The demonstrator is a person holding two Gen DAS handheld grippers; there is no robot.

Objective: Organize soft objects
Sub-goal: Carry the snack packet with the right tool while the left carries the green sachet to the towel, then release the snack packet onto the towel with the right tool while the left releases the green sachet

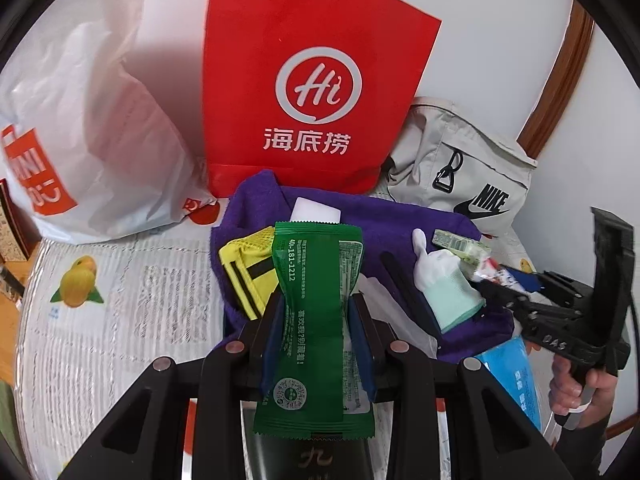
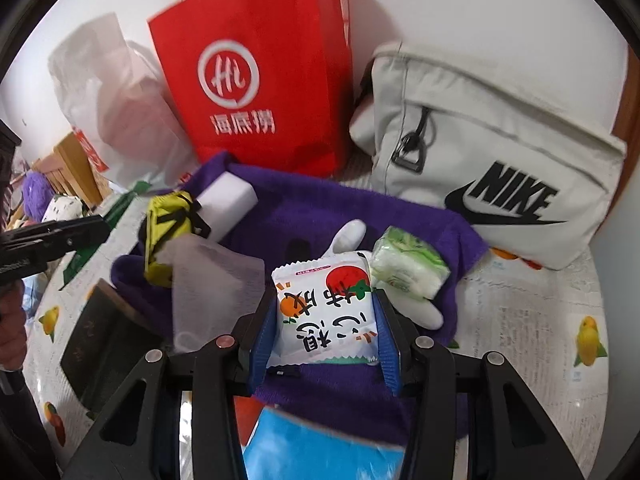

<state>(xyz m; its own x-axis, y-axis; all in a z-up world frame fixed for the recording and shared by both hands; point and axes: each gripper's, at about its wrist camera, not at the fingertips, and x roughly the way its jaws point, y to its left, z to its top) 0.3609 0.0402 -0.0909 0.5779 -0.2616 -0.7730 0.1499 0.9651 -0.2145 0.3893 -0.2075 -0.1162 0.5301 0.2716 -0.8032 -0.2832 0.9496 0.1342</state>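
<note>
Your left gripper (image 1: 316,324) pinching a long green foil packet (image 1: 314,320) above the rumpled purple fleece towel (image 1: 400,216), your right gripper (image 2: 325,330) clamped on a white fruit-printed tissue pack (image 2: 326,308) over that towel, red paper bag (image 1: 312,80) standing behind

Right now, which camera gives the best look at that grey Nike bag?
The right wrist view: the Nike bag fills the upper right, with its logo, zip pull and front pocket plain. In the left wrist view the bag is smaller, at the right, partly behind the red paper bag.
</note>
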